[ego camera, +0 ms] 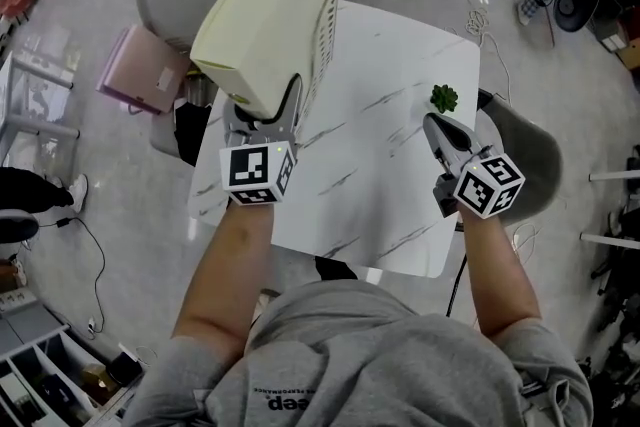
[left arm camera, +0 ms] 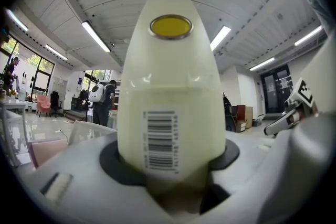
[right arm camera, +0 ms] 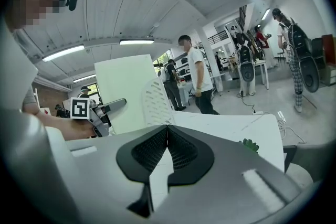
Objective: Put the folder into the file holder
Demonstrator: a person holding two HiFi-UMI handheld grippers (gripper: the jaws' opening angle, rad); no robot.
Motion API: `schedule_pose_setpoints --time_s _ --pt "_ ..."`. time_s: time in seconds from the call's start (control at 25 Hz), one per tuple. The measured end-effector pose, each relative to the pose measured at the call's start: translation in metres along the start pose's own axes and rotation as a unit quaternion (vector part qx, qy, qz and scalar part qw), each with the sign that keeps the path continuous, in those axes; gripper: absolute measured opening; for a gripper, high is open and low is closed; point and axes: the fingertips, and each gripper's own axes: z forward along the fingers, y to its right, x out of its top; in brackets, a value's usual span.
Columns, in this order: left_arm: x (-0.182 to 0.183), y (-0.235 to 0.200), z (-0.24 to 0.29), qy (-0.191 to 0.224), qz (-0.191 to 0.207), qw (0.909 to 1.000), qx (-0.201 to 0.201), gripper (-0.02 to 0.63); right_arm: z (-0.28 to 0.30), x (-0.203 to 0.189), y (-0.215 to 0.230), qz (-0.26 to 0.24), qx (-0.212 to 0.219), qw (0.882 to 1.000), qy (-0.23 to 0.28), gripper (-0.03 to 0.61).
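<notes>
My left gripper [ego camera: 265, 110] is shut on the spine end of a pale yellow box folder [ego camera: 265, 15], holding it above the left part of the white marble table [ego camera: 400, 175]. In the left gripper view the folder's spine [left arm camera: 170, 92], with a barcode and a yellow ring, fills the gap between the jaws. The white perforated file holder [ego camera: 322, 35] lies right against the folder's right side; whether the folder is inside it I cannot tell. My right gripper [ego camera: 432, 123] is shut on nothing over the table's right side, and in its own view the gripper [right arm camera: 167, 131] has its pads meeting.
A small green plant-like piece [ego camera: 444, 98] lies on the table just beyond the right gripper. Grey chairs stand at the back left [ego camera: 175, 0] and at the right [ego camera: 530, 150]. A pink case [ego camera: 145, 70] and cables lie on the floor. People stand in the background [right arm camera: 197, 76].
</notes>
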Motion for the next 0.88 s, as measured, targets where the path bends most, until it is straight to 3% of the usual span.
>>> schedule_pose_setpoints --time_s 0.2,0.44,0.68,0.88 --pt "0.004 0.003 0.0 0.017 0.012 0.9998 -0.007 0.333 -0.004 -0.004 0.002 0.004 -0.003 1.0 0.0 0.005" --pt "0.0 -0.003 -0.002 0.045 -0.014 0.9989 -0.006 0.337 -0.011 -0.014 0.008 0.008 -0.01 1.0 -0.006 0.005" --pt "-0.057 0.003 -0.002 -0.012 -0.002 0.9998 -0.013 0.346 -0.013 -0.016 0.011 0.01 -0.013 1.0 -0.005 0.005" --pt "-0.074 0.012 0.001 -0.04 0.042 0.998 -0.025 0.348 -0.012 -0.018 0.012 0.012 -0.01 1.0 -0.003 0.005"
